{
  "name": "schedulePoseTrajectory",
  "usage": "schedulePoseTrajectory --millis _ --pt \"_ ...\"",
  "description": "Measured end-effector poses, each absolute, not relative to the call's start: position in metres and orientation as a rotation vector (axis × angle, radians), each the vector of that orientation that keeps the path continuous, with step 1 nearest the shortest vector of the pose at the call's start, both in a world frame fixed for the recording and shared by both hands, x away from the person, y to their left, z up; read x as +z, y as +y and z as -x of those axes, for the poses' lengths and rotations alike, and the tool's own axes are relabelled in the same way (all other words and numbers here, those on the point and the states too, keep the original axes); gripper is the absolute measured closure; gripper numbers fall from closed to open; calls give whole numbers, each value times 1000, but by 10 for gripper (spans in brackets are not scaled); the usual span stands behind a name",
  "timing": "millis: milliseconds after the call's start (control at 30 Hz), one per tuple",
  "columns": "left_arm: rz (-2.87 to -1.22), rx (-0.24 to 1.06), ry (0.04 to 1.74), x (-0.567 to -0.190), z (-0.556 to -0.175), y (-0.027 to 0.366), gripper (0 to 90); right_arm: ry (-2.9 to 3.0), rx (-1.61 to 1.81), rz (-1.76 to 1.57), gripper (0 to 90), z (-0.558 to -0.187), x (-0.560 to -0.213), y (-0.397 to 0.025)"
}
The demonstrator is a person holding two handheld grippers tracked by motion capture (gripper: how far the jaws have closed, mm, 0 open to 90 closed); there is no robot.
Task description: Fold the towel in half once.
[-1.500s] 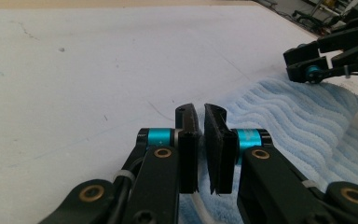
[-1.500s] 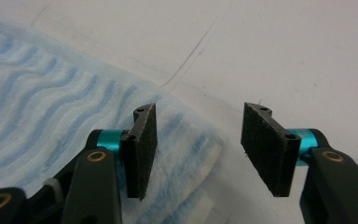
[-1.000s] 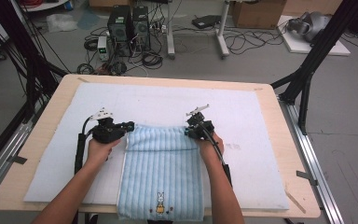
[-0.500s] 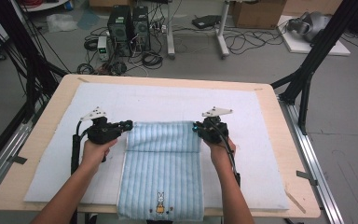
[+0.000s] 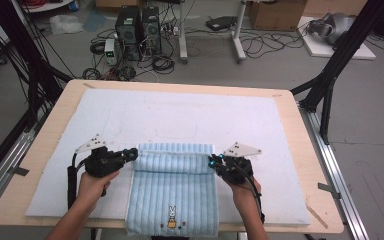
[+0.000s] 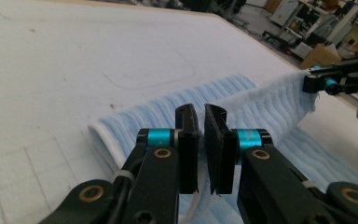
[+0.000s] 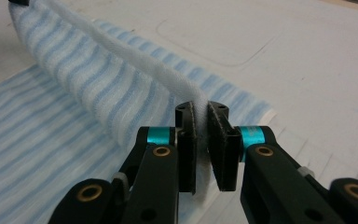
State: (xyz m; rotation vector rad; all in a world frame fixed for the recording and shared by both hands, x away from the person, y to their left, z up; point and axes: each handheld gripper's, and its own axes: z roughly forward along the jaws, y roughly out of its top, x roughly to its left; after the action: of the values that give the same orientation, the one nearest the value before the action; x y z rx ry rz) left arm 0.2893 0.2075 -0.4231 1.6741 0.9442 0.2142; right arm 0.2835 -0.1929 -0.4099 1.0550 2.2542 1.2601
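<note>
A light blue striped towel [image 5: 172, 200] with a small embroidered rabbit [image 5: 172, 212] lies on the white mat [image 5: 180, 115], near end at the table's front edge. Its far part is lifted into a fold that hangs between the two grippers. My left gripper [image 5: 131, 154] is shut on the fold's left corner. In the left gripper view its jaws [image 6: 201, 112] stand nearly together over the towel [image 6: 265, 105]. My right gripper [image 5: 212, 161] is shut on the right corner. The white hem [image 7: 135, 60] runs into its jaws [image 7: 200, 109].
The wooden table [image 5: 307, 150] extends beyond the mat on all sides. Behind the fold the mat is bare, with a faint outline [image 5: 176, 131] drawn on it. Computer towers [image 5: 139, 27], cables and black frame legs [image 5: 330, 75] stand on the floor beyond.
Both grippers have moved toward the person, drawing the towel's far edge back over itself into a fold. The right gripper has also shifted outward to the right.
</note>
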Motion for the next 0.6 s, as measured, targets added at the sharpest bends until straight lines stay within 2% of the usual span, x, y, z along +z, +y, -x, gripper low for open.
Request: schedulePoseTrajectory --millis 400,500,600 --pt "-1735 171 938 -434 -243 211 807 2321 1253 -1006 807 -234 -421 -196" --pt "-1712 164 941 -432 -240 214 711 2339 1215 -1001 795 -227 -424 -197" --pt "-1702 188 958 -430 -241 218 642 2317 1251 -1032 703 -224 -423 -202"
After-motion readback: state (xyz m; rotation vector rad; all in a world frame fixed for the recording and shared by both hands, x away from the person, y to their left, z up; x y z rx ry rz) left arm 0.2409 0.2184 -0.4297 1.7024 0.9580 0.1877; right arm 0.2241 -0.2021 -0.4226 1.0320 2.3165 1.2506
